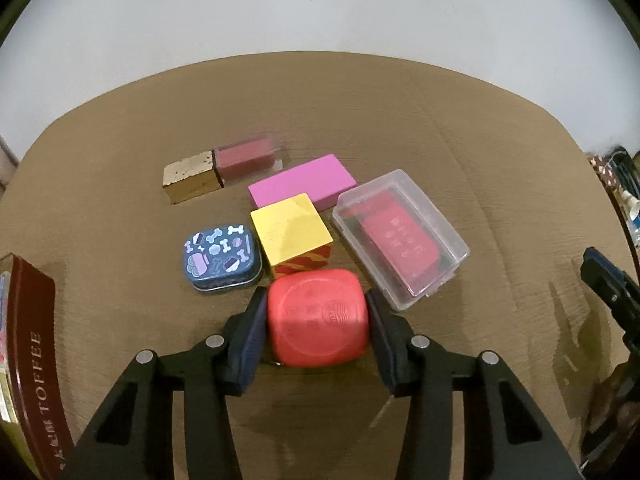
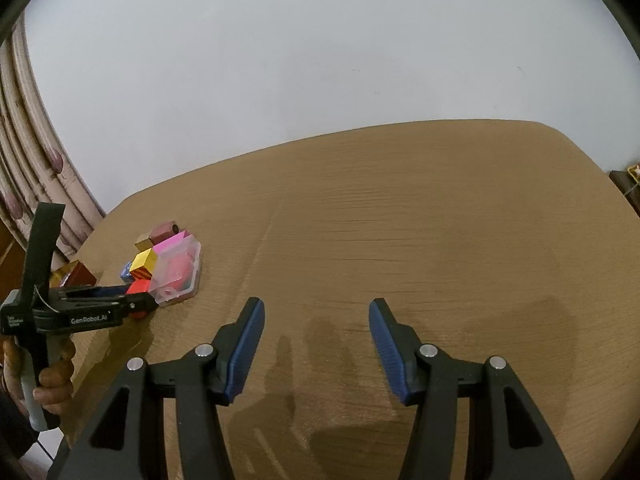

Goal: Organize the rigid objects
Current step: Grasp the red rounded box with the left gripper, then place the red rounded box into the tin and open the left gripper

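Wooden table [image 1: 440, 140], clear box [image 1: 400, 236] holding red case [image 1: 400, 240]

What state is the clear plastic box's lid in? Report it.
Shut. The clear plastic box lies flat on the table, its lid seated over the base, with a red item sealed inside.

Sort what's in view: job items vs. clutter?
Job: red box between the left gripper jaws; blue tin; yellow cube; pink block; clear case; gold-maroon box.

Clutter: toffee box, curtain. Right gripper idle, open.
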Demonstrator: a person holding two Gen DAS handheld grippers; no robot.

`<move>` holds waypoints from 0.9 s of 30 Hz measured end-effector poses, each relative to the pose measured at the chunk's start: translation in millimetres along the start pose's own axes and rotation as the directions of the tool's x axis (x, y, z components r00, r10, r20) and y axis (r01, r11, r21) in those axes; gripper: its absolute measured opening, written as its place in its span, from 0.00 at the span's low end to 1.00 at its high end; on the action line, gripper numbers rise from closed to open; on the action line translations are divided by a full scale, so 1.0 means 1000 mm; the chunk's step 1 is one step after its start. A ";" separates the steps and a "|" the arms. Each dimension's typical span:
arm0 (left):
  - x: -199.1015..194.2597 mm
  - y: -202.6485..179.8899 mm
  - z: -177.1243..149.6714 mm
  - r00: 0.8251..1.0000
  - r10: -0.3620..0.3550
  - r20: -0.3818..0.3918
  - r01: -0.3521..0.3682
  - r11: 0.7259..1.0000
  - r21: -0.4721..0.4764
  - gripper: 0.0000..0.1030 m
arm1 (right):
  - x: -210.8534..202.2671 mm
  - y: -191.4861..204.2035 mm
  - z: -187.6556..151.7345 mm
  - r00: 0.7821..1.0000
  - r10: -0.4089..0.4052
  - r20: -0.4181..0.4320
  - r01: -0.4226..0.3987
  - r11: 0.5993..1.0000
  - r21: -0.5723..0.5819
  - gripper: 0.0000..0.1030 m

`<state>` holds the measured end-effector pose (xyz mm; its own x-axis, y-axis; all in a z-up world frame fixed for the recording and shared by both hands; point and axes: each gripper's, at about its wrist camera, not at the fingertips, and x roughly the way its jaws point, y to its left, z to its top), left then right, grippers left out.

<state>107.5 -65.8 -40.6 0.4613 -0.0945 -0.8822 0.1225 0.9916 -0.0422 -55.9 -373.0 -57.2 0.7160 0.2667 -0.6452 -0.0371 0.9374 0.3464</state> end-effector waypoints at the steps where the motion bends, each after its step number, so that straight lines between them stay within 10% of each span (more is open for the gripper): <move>1: 0.000 0.002 0.000 1.000 -0.004 -0.003 0.004 1.000 -0.006 0.42 | -0.001 -0.001 0.000 1.000 0.001 0.001 -0.001 1.000 0.004 0.54; 15: -0.106 0.053 -0.080 0.998 -0.067 0.008 0.067 0.992 -0.106 0.42 | 0.009 -0.004 0.005 1.000 -0.019 -0.019 0.019 1.000 0.021 0.54; 21: -0.170 0.135 -0.098 0.998 0.054 0.020 -0.050 0.985 -0.166 0.43 | 0.019 0.002 0.005 0.997 -0.058 -0.056 0.058 0.998 -0.003 0.54; 27: -0.144 0.217 -0.107 0.988 0.147 -0.046 -0.154 0.958 -0.243 0.43 | 0.029 0.008 0.004 0.993 -0.083 -0.087 0.082 0.996 -0.018 0.54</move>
<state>-26.9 172.0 27.3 0.4338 0.0567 -0.8992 -0.1674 0.9857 -0.0187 -32.7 -358.4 -70.3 0.6532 0.2065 -0.7284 0.0092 0.9599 0.2803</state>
